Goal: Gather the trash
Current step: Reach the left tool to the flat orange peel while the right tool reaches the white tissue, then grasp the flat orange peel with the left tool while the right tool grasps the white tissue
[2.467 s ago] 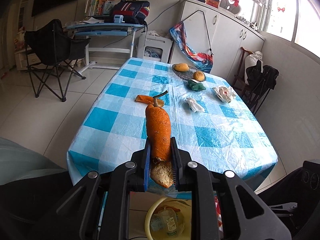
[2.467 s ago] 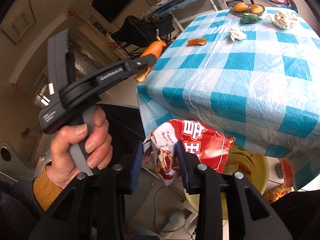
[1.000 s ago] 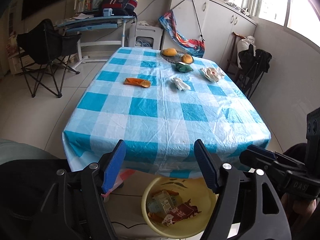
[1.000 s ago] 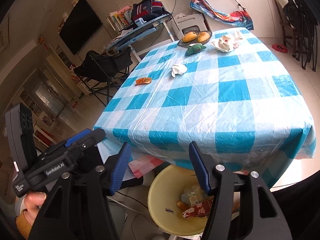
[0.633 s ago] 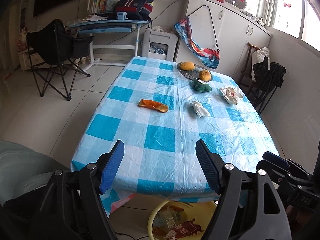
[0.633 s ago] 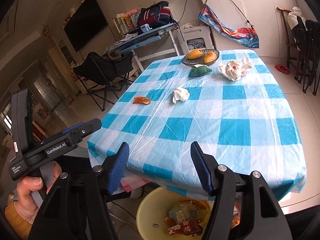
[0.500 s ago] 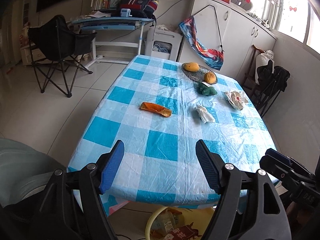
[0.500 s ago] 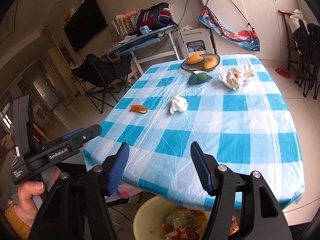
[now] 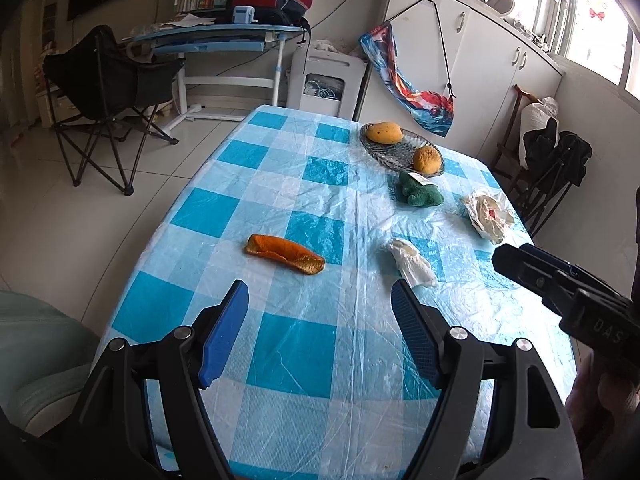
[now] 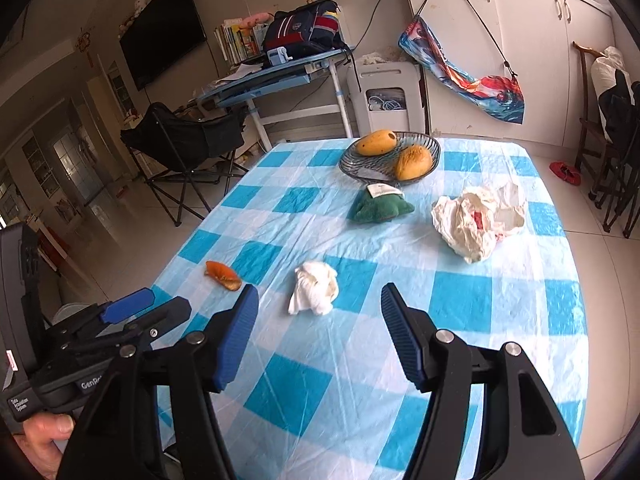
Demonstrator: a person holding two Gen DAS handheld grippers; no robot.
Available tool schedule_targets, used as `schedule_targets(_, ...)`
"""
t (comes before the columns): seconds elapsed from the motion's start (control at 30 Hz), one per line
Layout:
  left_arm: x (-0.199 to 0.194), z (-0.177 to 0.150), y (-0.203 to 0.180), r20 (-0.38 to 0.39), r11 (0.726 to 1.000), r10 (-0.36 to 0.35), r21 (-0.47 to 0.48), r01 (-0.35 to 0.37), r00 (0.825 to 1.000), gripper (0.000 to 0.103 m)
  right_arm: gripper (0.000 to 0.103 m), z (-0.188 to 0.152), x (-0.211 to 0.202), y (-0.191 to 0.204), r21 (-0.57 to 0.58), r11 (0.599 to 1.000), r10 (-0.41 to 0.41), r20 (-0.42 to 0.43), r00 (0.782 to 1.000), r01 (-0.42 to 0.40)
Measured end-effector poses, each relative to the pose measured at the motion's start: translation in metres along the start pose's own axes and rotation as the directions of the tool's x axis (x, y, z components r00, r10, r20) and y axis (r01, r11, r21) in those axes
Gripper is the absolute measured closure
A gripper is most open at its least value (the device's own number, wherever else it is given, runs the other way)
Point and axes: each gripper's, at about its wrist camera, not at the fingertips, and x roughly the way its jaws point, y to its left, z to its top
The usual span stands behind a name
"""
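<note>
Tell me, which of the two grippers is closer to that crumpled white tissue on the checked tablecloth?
Right, most likely. The right gripper hovers open with the crumpled white tissue just ahead between its fingers. The left gripper, also open, sits nearer the orange peel, the tissue off to its right.

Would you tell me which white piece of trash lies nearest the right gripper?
The small crumpled tissue, just ahead of the right gripper; the larger plastic bag lies farther back.

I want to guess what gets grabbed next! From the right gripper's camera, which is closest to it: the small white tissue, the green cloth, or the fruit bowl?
1. small white tissue, just ahead of the right gripper.
2. green cloth, mid-table.
3. fruit bowl, at the far end.
</note>
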Motion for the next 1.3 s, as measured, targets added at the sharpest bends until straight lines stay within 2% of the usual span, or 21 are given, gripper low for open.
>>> schedule_targets(0.5,0.069,0.032,0.020,-0.079,0.986,0.103,-0.120,-0.112,0.992,0.032,0.041,0.044,0.080,-0.025,-0.039,0.999,-0.028,-0.060,0.998,0.026)
schedule_targets(0.87,0.090,0.034,0.022,-0.115,0.979,0.144,-0.126,-0.158,0.983,0.032,0.041,0.062,0.117,-0.027,-0.064,0.996,-0.068,-0.092,0.993,0.062)
schedule_targets(1.23,0.097,0.033,0.014,-0.115,0.980,0.169,-0.086,-0.179,0.979,0.032,0.041,0.064,0.130,-0.038,-0.051,0.995,-0.089,-0.127,0.988,0.083)
schedule_targets(1.3,0.096,0.033,0.012,-0.113,0.981,0.170,-0.079,-0.179,0.979,0.032,0.045,0.064,0.131,-0.038,-0.056,0.995,-0.094,-0.128,0.987,0.087)
